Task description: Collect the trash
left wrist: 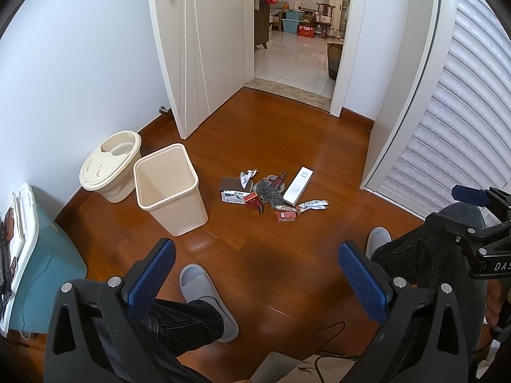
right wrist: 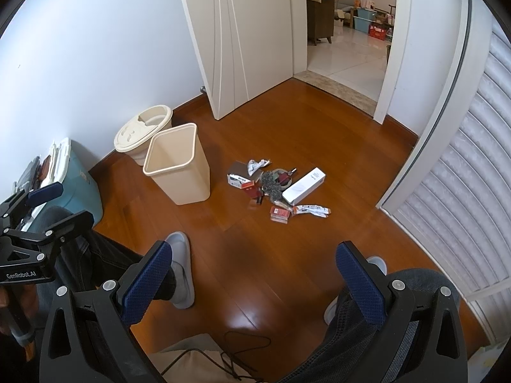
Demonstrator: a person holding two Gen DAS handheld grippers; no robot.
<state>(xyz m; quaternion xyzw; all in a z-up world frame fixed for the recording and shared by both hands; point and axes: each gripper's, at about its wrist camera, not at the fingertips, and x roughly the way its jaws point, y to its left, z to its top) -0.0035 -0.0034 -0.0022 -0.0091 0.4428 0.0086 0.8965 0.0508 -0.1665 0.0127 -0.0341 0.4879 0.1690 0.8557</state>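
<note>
Both my grippers, left (left wrist: 257, 274) and right (right wrist: 255, 276), spread wide, holding nothing. One open beige bin (left wrist: 169, 188), one lidded pail (left wrist: 110, 166) behind. One trash pile (left wrist: 271, 193) just right of bin: one long white box (left wrist: 297, 185), two crumpled wrappers. Wood floor (left wrist: 287, 127), white door ajar.

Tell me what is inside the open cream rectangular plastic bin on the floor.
The cream rectangular plastic bin shows only bare inner walls; its bottom is hidden by the near rim. The trash pile lies outside, beside it.
</note>
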